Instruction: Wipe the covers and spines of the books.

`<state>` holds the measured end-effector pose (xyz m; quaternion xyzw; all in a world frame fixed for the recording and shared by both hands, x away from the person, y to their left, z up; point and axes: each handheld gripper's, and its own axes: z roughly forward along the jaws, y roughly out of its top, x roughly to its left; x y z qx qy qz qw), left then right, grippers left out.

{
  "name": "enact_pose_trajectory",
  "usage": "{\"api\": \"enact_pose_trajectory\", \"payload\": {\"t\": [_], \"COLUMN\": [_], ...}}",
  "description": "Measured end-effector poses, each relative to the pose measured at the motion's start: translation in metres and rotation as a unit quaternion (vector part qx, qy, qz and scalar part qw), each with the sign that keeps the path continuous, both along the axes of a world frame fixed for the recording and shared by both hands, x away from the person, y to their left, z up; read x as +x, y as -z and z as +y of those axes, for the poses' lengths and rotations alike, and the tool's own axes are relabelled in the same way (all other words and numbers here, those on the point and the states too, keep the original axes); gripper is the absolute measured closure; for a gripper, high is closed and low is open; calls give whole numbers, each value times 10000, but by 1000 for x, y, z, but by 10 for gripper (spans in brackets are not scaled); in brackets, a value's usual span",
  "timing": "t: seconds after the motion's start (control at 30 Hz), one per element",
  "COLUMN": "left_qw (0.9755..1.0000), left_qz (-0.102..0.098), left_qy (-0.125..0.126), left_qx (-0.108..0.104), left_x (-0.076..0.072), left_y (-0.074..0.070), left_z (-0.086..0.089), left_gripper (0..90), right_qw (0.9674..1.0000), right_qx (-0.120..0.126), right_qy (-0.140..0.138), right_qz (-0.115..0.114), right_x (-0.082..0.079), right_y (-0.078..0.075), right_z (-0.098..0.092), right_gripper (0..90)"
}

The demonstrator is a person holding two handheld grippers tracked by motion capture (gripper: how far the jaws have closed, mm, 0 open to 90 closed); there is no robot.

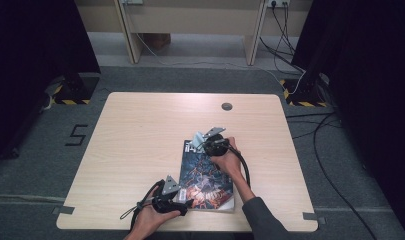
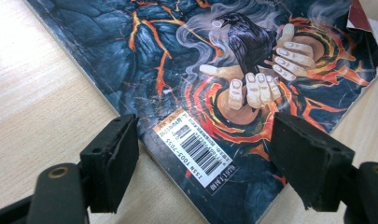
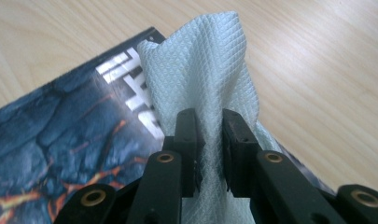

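Right claw [image 3: 210, 149] clamped on cloth [image 3: 200, 70] should wipe flat across the magazine [image 1: 206, 172] while left claw [image 2: 205, 163], jaws apart, steadies it.

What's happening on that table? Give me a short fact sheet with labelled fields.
Surface: wooden table
Main item: magazine with a dark lava-and-raven cover, lying flat
Cloth: pale textured wipe at the magazine's far corner
Right gripper: fingers shut on the wipe
Left gripper: fingers open, astride the magazine's barcode corner
Likely activity: wiping the cover
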<state>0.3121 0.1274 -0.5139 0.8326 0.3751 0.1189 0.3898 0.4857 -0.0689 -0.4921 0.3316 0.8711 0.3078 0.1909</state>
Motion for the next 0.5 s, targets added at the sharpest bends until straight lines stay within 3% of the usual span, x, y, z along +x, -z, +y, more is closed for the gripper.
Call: {"api": "enact_pose_trajectory", "payload": {"t": [0.13,0.3,0.4,0.5], "left_qw": [10000,10000,10000,10000], "left_qz": [-13,-19,0,-11], "left_qy": [-16,-12,6,-16], "left_qx": [-16,-23,-5,-30], "left_x": [0,-1,0,0], "left_y": [0,1,0,1], "left_z": [0,0,0,0], "left_gripper": [233,233,231,233], "right_qw": [9999,9991,9992,9998], "right_qx": [-40,-19,-27,8], "right_qy": [-97,-416,-401,-205], "right_qz": [-14,-30,-11,-41], "right_x": [0,-5,-4,2], "right_y": [0,1,1,2], "right_z": [17,34,35,34], "right_gripper": [783,782,778,773]}}
